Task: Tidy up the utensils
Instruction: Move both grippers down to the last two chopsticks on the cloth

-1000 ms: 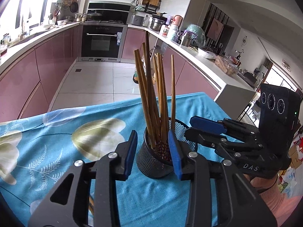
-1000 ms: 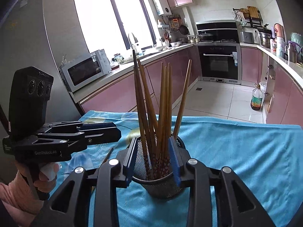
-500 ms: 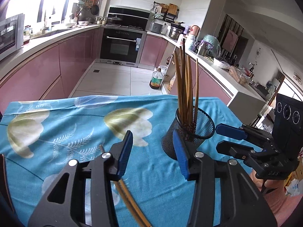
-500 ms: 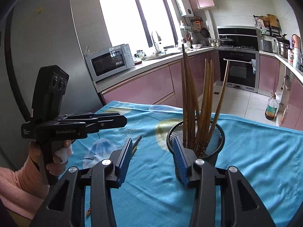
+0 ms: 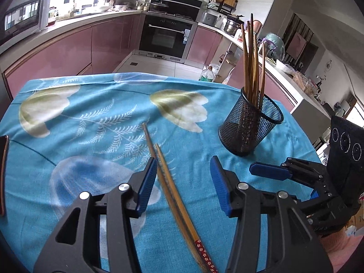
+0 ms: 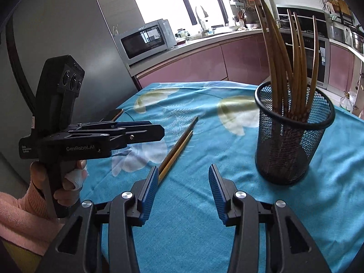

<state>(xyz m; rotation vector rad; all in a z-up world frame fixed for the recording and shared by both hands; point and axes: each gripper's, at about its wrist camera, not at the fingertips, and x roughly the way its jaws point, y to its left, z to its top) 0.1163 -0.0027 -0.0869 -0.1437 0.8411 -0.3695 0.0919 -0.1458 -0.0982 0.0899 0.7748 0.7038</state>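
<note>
Two loose wooden chopsticks (image 5: 169, 183) lie side by side on the blue flowered tablecloth (image 5: 97, 113). My left gripper (image 5: 183, 180) hovers over them, its jaws still opening, with the pair running between the blue pads untouched. A black mesh holder (image 5: 249, 124) with several chopsticks standing in it sits to the right. In the right wrist view, my right gripper (image 6: 183, 188) is open with nothing between its jaws; the chopsticks (image 6: 176, 149) lie just left of its left pad and the holder (image 6: 293, 136) stands at its right.
A dark flat object (image 5: 3, 173) lies at the table's left edge. The right gripper's body (image 5: 318, 182) sits low at the right in the left wrist view. A hand in a pink sleeve (image 6: 20, 207) holds the left gripper. Kitchen counters and an oven lie beyond.
Both grippers pulled away from the mesh holder, swung left and sank toward the cloth, and both opened wider. The loose chopsticks came into view under the left gripper.
</note>
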